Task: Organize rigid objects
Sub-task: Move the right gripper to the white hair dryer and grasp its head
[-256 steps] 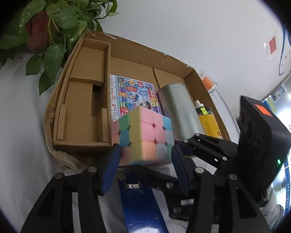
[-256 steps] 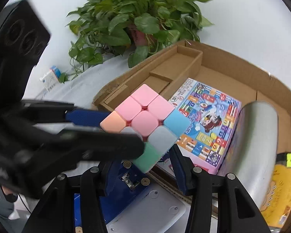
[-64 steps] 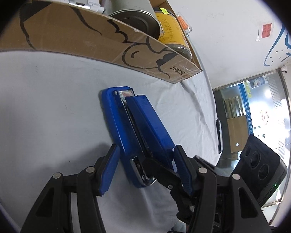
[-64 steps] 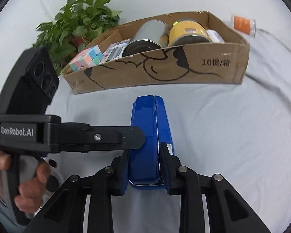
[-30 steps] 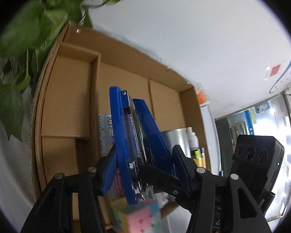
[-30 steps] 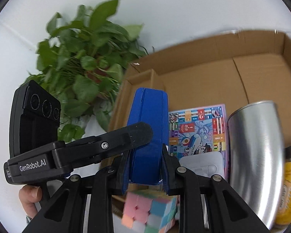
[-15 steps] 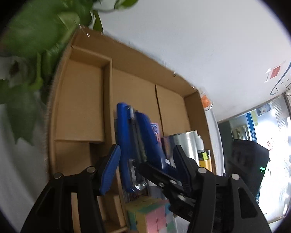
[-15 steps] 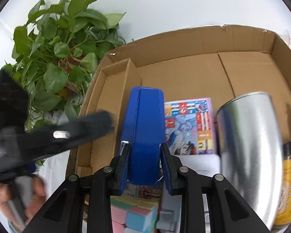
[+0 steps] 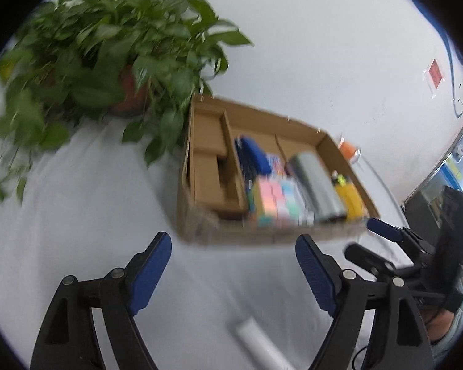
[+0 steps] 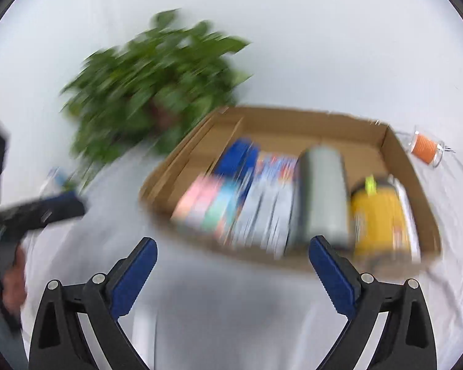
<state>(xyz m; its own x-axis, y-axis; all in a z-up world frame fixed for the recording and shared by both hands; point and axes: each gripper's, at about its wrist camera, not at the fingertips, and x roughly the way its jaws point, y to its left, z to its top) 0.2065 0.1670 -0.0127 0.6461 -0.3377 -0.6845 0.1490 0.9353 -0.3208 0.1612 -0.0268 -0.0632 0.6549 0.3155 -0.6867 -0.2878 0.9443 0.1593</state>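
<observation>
Both grippers, left gripper (image 9: pixel 233 248) and right gripper (image 10: pixel 233 252), hover above the table (image 9: pixel 77 203) with fingers spread wide, empty. Only the left wrist view shows a white roll (image 9: pixel 259 343) nearby. Beyond both fingertips, the blue stapler (image 10: pixel 236 157) lies inside the cardboard box (image 10: pixel 415 185), beside the pastel cube (image 10: pixel 208 203).

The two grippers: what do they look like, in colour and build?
Both the left gripper and right gripper have black linkage arms with silver rivets and ribbed blue finger pads. The right one carries a black camera block with a green light.
</observation>
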